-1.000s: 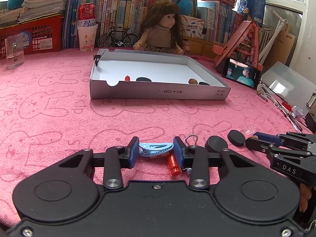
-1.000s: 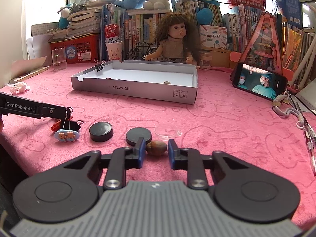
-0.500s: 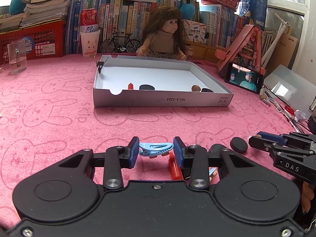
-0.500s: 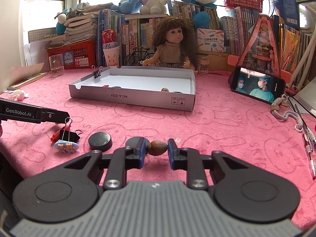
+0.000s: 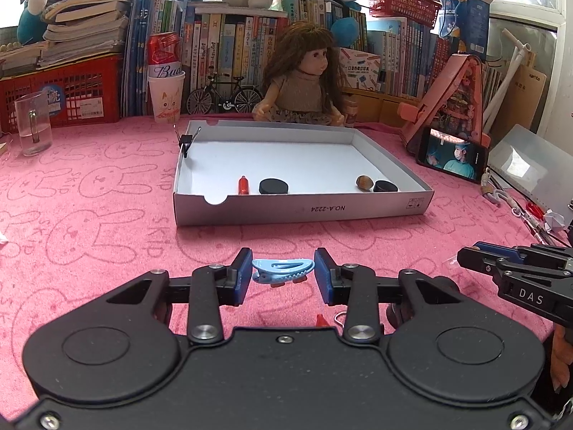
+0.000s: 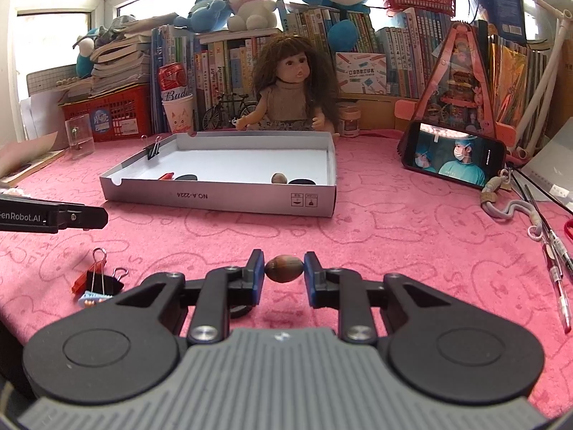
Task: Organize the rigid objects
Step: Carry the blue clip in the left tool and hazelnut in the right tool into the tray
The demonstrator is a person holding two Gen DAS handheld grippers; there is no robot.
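Two handheld grippers hover over a pink cloth (image 5: 100,222) printed with rabbits. The left gripper (image 5: 283,275) is partly closed, its blue pads pinching a light blue hair clip (image 5: 283,269) end to end, so the clip lies crosswise between the fingertips, lifted clear of the cloth. The right gripper (image 6: 284,273) is closed almost fully on a brown nut (image 6: 284,268), held the same way, crosswise at the fingertips.

Ahead of both stands a shallow white cardboard tray (image 5: 301,209). Inside it, near the front wall, lie a small red piece (image 5: 243,185), a black disc (image 5: 273,186), another brown nut (image 5: 364,182) and a second black disc (image 5: 385,187). A black binder clip (image 5: 185,140) grips the tray's far left corner.
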